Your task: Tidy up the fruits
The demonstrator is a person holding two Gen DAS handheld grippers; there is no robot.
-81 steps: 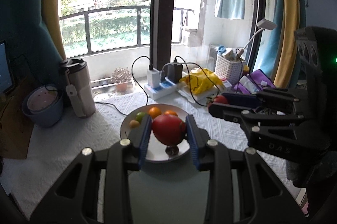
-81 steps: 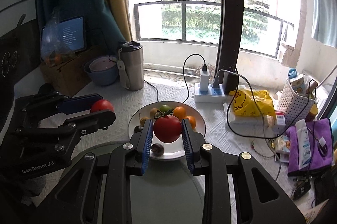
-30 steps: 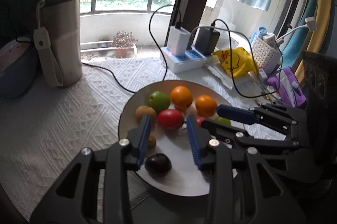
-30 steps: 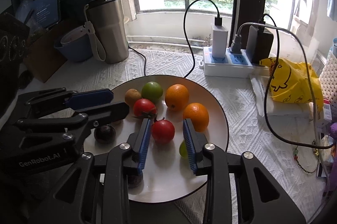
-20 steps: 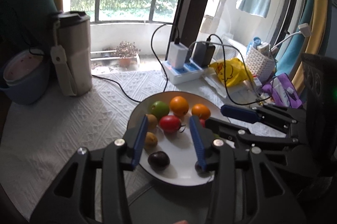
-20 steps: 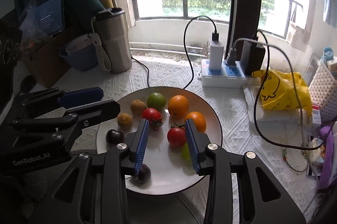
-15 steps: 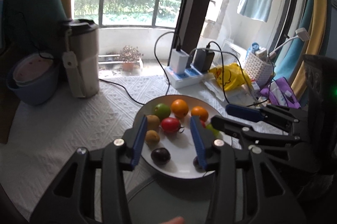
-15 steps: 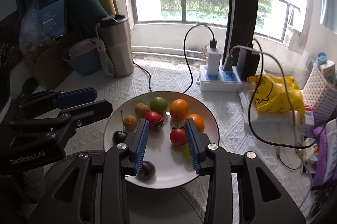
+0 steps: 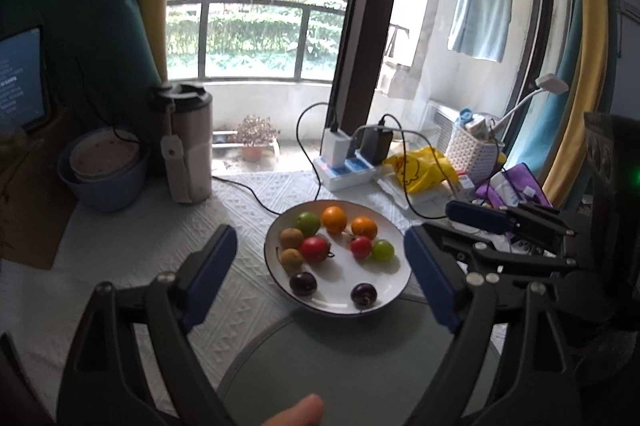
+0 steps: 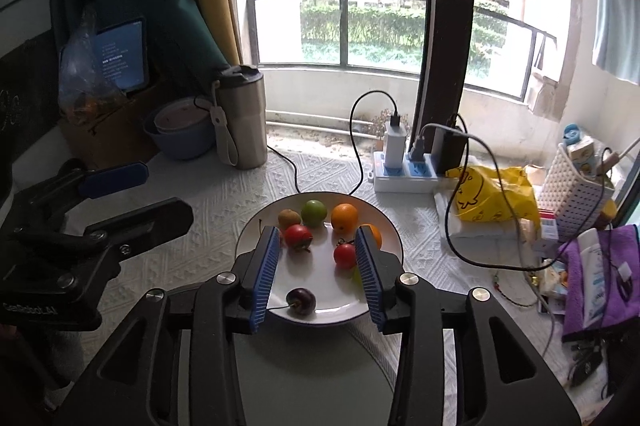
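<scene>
Indoors, white textured tablecloth (image 9: 132, 246), fruit plate (image 9: 394, 280), both grippers' fingers opening, empty.

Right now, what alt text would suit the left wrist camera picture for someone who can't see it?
A white plate of small fruits, including two oranges and two tomatoes, sits on a white tablecloth. The left gripper, empty, frames it with jaws opening; the right gripper is alongside.

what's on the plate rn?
On the plate: two oranges, green fruit, two tomatoes, grape, two brown fruits, two dark plums. None hidden in the left view.
</scene>
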